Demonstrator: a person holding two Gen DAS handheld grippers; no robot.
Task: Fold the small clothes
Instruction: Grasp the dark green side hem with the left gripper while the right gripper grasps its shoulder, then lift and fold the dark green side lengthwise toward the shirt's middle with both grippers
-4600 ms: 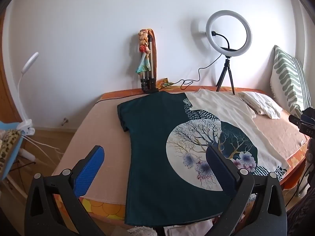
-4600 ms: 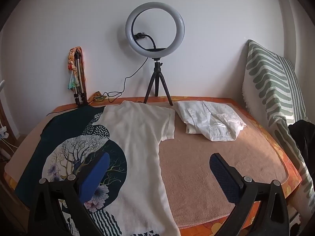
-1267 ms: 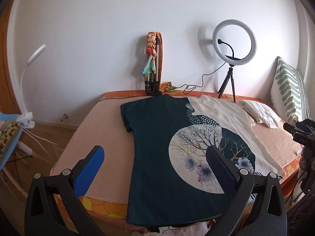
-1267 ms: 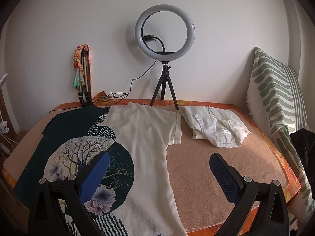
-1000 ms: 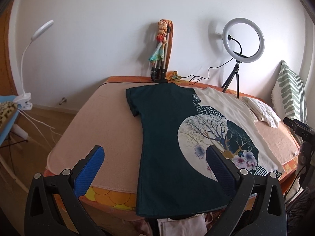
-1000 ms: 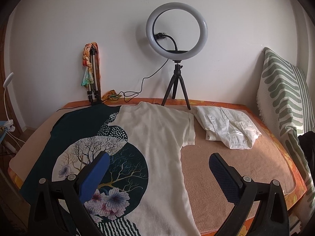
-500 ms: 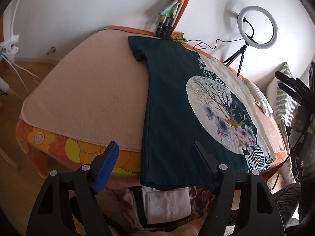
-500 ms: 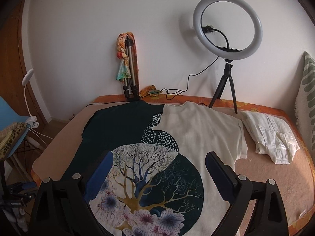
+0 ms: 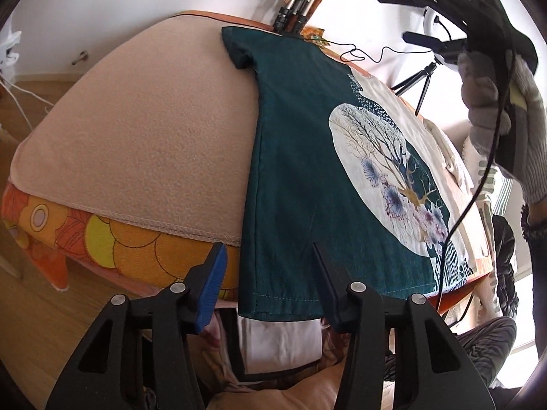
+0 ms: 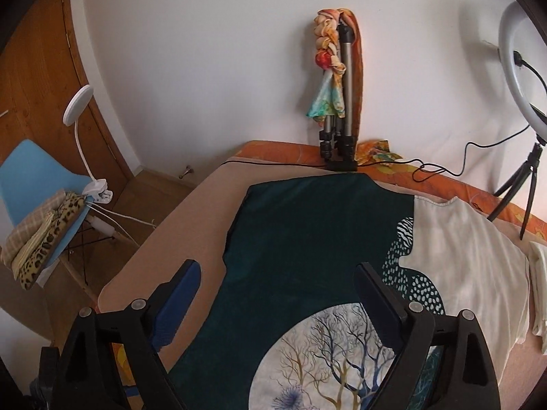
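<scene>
The T-shirt (image 9: 290, 177) is dark teal on one half and cream on the other, with a round tree-and-flower print at its centre, lying on a beige blanket (image 9: 143, 130) over an orange sheet (image 9: 112, 242) patterned with yellow circles.

We see the T-shirt (image 9: 290, 177) as thin matt cloth, smooth, with a flat print. Under it the beige blanket (image 9: 143, 130) looks fuzzy and rough, its edge stitched. Beyond the T-shirt's collar, the folded tripod (image 10: 342, 102) shows dull silvery metal legs, a glossy silky scarf (image 10: 328, 78) tied around them. The left gripper (image 9: 268, 266) is matt black plastic with blue pads (image 9: 213, 283).
</scene>
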